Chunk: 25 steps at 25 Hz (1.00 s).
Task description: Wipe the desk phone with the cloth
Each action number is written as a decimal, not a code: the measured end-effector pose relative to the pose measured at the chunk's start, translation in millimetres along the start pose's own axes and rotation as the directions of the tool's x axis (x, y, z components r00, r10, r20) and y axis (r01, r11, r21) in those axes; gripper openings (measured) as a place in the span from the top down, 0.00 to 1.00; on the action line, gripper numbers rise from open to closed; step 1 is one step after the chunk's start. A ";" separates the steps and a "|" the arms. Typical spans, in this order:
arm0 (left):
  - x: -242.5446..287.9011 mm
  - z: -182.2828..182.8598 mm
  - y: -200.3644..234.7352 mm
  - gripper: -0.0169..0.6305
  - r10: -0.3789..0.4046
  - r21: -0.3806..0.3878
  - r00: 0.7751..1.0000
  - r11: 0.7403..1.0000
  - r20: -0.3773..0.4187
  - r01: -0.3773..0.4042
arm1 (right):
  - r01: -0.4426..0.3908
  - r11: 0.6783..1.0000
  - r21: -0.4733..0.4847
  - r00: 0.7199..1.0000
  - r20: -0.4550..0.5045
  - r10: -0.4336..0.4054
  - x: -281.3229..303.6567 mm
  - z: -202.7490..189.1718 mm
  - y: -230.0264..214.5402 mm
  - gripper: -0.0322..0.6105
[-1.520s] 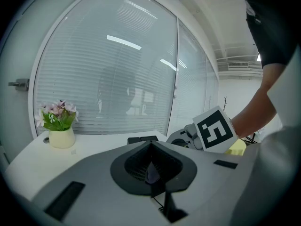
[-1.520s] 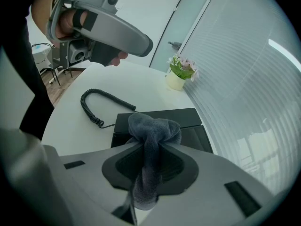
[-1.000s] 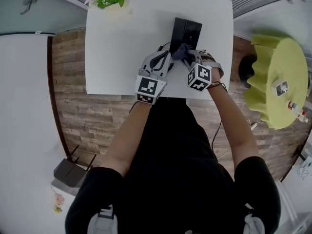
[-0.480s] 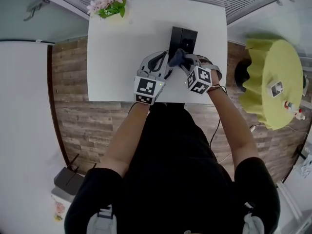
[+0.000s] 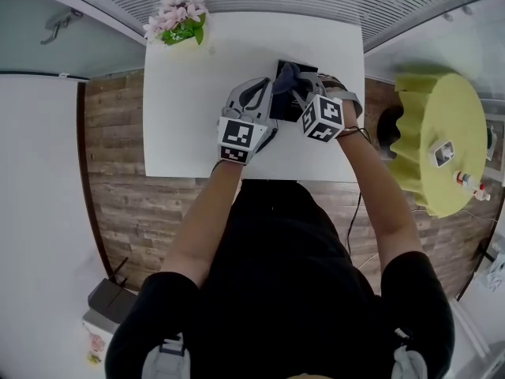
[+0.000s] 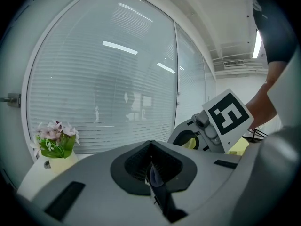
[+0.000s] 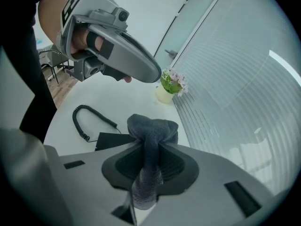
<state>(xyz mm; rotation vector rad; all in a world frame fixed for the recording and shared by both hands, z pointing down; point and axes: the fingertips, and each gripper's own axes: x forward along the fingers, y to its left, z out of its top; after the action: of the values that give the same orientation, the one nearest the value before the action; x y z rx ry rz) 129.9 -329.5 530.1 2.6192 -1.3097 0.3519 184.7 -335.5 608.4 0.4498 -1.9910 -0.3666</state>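
Note:
The black desk phone [image 5: 284, 107] lies on the white table [image 5: 189, 93]; in the right gripper view its base [image 7: 113, 140] shows under the jaws, with the coiled cord [image 7: 82, 121] trailing left. My right gripper [image 5: 300, 87] is shut on the dark grey cloth [image 5: 289, 74], whose bunched end [image 7: 153, 126] sticks out over the phone's far part. My left gripper [image 5: 260, 89] is beside the phone's left edge, raised off the table [image 7: 153, 74] and aimed at the window. Its jaws [image 6: 150, 147] look shut, with only a thin dark sliver in the seam.
A pot of pink flowers [image 5: 177, 16] stands at the table's far left corner [image 7: 170, 84]. To the right is a round table with a yellow-green cover [image 5: 442, 140] bearing small items. Window blinds [image 6: 103, 79] run behind the desk. Wood floor lies to the left.
Both grippers have moved away from me along the phone. The cloth has gone from the phone's near part to its far part.

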 end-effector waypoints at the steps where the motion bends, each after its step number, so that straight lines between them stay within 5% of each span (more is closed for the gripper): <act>1: 2.8 -0.7 3.3 0.96 0.002 -0.001 1.000 1.000 -0.003 -0.002 | 0.004 1.000 -0.008 1.000 0.001 -0.004 3.5 1.0 -4.6 0.81; 11: 23.8 -17.8 26.2 0.96 0.026 -0.037 0.999 0.999 -0.042 -0.028 | 0.035 0.989 -0.142 0.999 -0.035 -0.040 50.5 -9.4 -28.6 0.81; 25: 35.3 -40.6 32.3 0.96 0.020 -0.067 0.997 0.997 -0.075 -0.025 | 0.008 0.983 -0.182 1.000 -0.026 -0.013 55.0 -9.7 -15.4 0.81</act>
<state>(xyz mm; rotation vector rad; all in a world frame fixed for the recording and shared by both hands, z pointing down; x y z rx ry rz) 119.3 -364.3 581.3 2.5127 -1.3050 0.3972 173.1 -375.2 648.9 0.3471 -1.9095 -0.5414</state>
